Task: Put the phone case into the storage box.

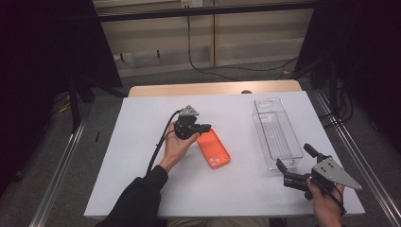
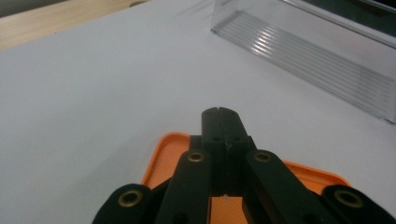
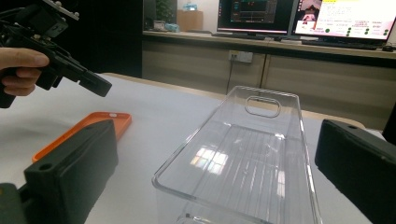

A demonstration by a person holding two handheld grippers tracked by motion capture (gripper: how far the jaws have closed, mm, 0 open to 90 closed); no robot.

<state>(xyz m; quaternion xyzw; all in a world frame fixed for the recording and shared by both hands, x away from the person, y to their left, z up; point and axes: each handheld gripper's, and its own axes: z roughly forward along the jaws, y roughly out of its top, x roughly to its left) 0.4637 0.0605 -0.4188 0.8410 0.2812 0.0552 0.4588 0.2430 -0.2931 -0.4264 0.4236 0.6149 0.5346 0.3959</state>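
An orange phone case lies flat near the middle of the white table. My left gripper hovers just over the case's far end, jaws shut with nothing between them. In the left gripper view the closed tips sit above the orange case. A clear plastic bin stands at the right. My right gripper is wide open at the bin's near end. In the right gripper view the bin lies between its spread fingers, with the case and the left gripper to the left.
A wooden tabletop edge shows behind the white sheet. Metal rails run along both sides of the table, and cables lie on the floor behind it. Monitors stand on a far desk.
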